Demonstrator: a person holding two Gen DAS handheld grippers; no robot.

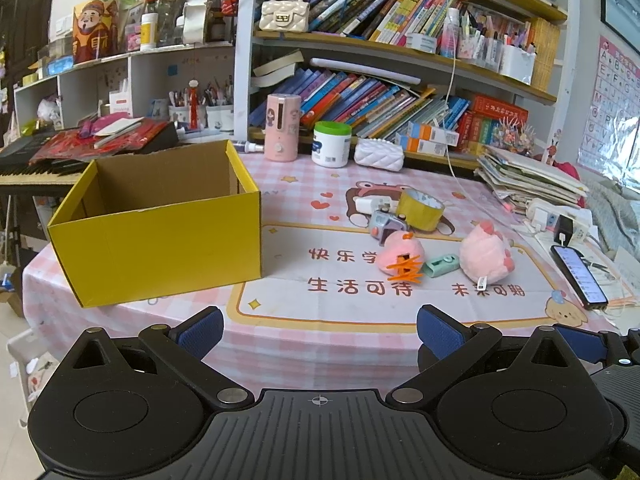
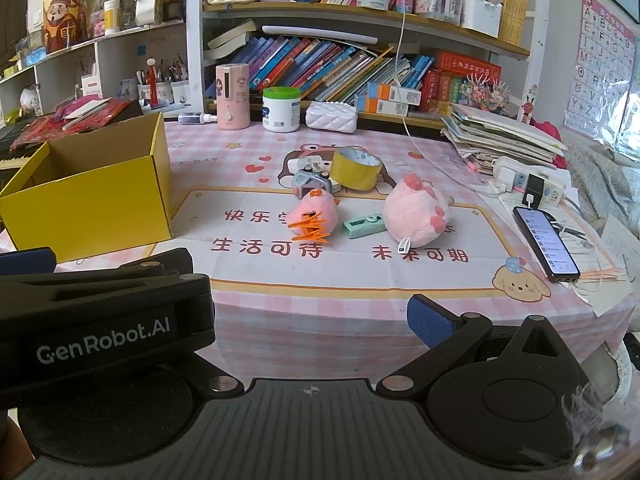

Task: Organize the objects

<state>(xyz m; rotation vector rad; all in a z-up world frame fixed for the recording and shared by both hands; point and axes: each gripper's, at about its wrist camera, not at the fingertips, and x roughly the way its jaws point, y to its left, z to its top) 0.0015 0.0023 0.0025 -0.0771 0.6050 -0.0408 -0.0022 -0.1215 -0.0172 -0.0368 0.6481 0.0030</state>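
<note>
Clustered mid-tabletop, on the printed mat: small pink plush with orange clip-like piece against its front (exact nature hard to make out); mint-green small device just beside it; larger pink plush to the right, white tag at its base. Behind these: grey toy-like item, partly hidden by the small plush; yellow tape roll, tilted on edge; white charger-like block, partly covered. Text on the mat partly blocked by the plushes.

Yellow cardboard box well to the left, open-topped; nothing seen inside, though floor of the box hidden by its near wall. Cut off at the left edge in the right wrist view.

Left gripper held short of the tabletop edge, fingers spread wide, nothing between them. Right gripper likewise released and empty; only one blue finger seen, the other hidden behind the left gripper's body.

Phone at the right edge, screen lit. Paper stack behind it. Bookshelf at the back, titles unreadable.
</note>
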